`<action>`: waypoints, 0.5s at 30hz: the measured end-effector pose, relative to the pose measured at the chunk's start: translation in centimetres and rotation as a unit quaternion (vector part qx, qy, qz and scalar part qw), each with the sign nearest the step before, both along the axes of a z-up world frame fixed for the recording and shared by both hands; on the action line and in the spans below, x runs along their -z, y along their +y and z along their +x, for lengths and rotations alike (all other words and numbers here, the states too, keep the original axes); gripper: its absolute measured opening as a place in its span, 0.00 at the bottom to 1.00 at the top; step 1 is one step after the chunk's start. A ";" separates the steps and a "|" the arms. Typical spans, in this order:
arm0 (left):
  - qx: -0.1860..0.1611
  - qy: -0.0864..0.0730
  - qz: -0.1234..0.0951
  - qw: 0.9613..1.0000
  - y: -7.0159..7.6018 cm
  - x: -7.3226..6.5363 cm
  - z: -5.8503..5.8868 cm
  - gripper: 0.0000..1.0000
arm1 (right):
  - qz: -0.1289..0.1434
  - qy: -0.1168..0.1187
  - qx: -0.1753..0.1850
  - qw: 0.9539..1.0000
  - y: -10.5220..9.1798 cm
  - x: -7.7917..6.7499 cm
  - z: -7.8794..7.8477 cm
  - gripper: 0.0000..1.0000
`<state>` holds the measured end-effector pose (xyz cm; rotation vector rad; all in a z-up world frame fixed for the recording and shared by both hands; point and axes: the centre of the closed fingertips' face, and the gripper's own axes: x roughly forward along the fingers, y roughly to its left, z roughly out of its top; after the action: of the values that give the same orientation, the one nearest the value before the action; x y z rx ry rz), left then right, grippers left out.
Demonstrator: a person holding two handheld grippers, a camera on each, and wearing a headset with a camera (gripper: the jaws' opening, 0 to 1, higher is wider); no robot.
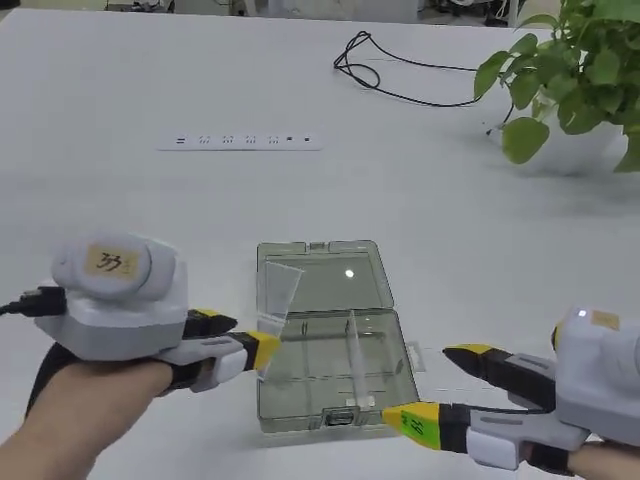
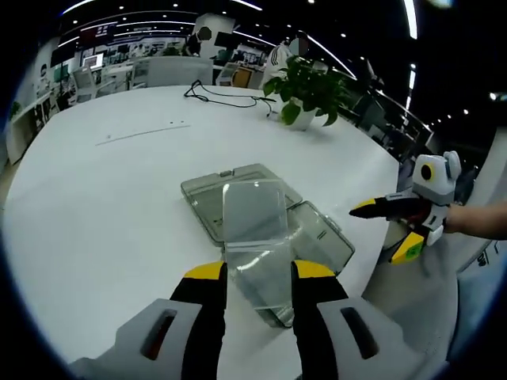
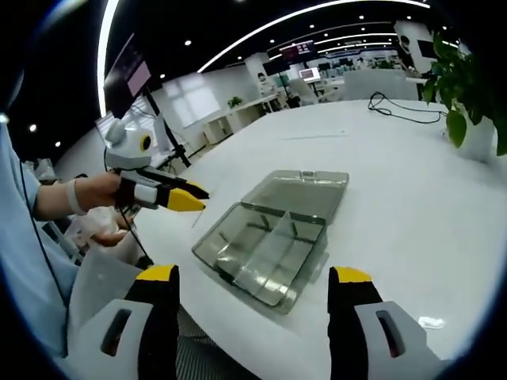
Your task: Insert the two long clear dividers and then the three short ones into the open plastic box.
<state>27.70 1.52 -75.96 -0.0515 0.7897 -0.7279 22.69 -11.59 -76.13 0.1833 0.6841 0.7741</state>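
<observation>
— Where is the box (image 1: 310,365)?
— Open on the white table (image 1: 120,210) between the two grippers. Its lid (image 1: 340,285) lies flat behind it, and one long divider (image 1: 355,350) stands inside.
— And the left gripper (image 1: 262,345)?
— Its jaws are pressed onto a clear divider (image 1: 278,290), held upright over the box's left edge.
— The right gripper (image 1: 432,385)?
— Spread wide, holding nothing, just beside the box's front right corner.
— Anything else around?
— A power strip (image 1: 240,141), a black cable (image 1: 390,75) and a potted plant (image 1: 575,70) sit well apart on the far side of the table.
</observation>
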 end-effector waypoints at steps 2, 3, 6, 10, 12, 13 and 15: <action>0.001 0.000 -0.006 1.000 -0.7 0.1 -0.2 0.30 | 0.010 0.006 0.004 1.000 0.2 -0.1 0.1 0.74; 0.002 0.001 -0.008 1.000 -1.0 0.1 -0.3 0.30 | 0.013 0.010 0.007 1.000 0.2 -0.2 0.1 0.72; 0.005 -0.001 -0.016 1.000 -2.0 0.0 -0.5 0.30 | 0.044 0.021 0.023 0.999 0.7 -0.7 0.6 0.68; 0.006 0.000 -0.025 1.000 -2.9 0.0 -0.7 0.30 | 0.064 0.021 0.031 0.997 1.3 -1.4 1.5 0.65; 0.006 -0.001 -0.028 1.000 -3.3 -0.1 -0.8 0.30 | 0.074 0.023 0.035 0.996 1.6 -1.8 1.9 0.63; 0.006 -0.001 -0.031 1.000 -3.5 -0.1 -0.9 0.30 | 0.083 0.025 0.043 0.995 1.8 -2.0 2.2 0.61; 0.007 -0.001 -0.034 0.999 -3.8 -0.1 -1.0 0.30 | 0.116 0.038 0.072 0.990 2.0 -2.4 3.0 0.55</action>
<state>26.71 -2.25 -75.89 -0.1073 0.7645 -0.7674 25.65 -9.63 -73.70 0.4707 0.6444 0.7093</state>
